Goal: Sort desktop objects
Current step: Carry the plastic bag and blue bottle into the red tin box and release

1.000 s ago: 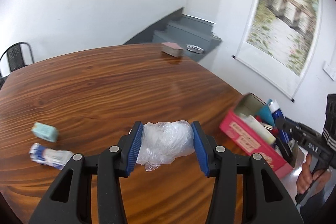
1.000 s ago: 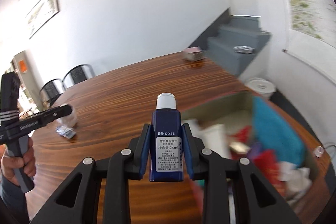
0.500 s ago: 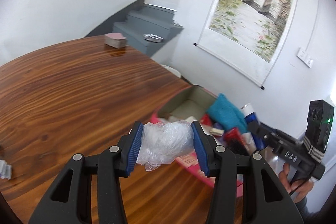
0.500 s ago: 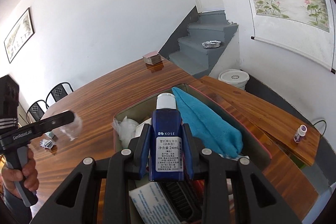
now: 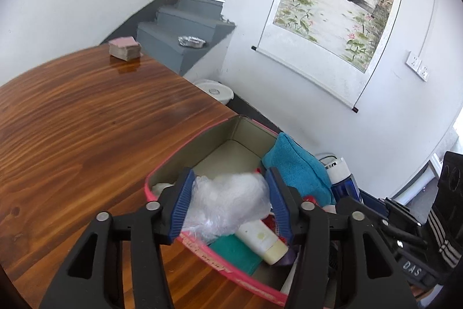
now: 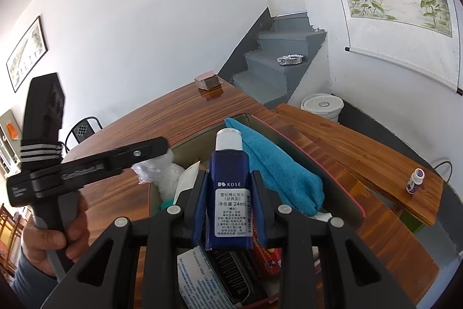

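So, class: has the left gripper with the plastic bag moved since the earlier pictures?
Yes. The left gripper, jaws opening around the plastic bag, has moved from bare table to above the pink box.

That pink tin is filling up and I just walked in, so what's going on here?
A person is sorting table clutter into the pink tin. The left hand-held gripper, jaws opening, has a crumpled plastic bag between them over the tin. The right hand-held gripper is shut on a blue bottle above it.

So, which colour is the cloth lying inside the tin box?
Teal blue cloth; the right wrist view shows it best.
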`<action>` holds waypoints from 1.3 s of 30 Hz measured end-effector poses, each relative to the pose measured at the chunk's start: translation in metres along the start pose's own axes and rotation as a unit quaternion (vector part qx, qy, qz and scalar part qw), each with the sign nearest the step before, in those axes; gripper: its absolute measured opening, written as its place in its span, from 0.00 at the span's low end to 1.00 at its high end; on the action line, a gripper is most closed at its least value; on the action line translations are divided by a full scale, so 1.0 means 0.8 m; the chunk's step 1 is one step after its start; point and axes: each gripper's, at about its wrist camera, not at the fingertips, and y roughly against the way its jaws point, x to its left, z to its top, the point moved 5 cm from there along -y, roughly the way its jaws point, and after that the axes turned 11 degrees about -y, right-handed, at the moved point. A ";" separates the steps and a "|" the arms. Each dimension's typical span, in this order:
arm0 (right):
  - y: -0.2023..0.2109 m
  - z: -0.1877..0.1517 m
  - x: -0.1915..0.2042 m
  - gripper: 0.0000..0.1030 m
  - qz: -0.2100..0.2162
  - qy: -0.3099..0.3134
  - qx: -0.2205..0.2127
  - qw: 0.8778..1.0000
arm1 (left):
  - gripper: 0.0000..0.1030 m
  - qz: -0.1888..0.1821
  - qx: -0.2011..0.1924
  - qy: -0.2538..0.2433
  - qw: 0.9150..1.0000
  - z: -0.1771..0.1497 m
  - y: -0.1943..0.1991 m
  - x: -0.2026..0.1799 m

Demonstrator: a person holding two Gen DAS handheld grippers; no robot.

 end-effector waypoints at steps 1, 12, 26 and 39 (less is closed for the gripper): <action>-0.001 0.000 0.001 0.31 0.002 0.001 0.000 1.000 | 0.62 -0.005 0.004 0.003 1.000 0.000 -0.002 0.000; -0.017 0.004 0.020 0.31 0.009 0.007 0.006 1.000 | 0.67 -0.030 -0.018 0.053 0.998 0.000 0.020 0.023; -0.028 -0.003 0.053 0.31 0.019 0.030 0.019 0.999 | 0.68 0.015 -0.045 0.101 0.994 -0.020 0.077 0.077; -0.088 -0.030 0.086 0.31 -0.001 0.053 0.107 0.993 | 0.68 0.084 -0.047 0.145 0.985 -0.074 0.145 0.152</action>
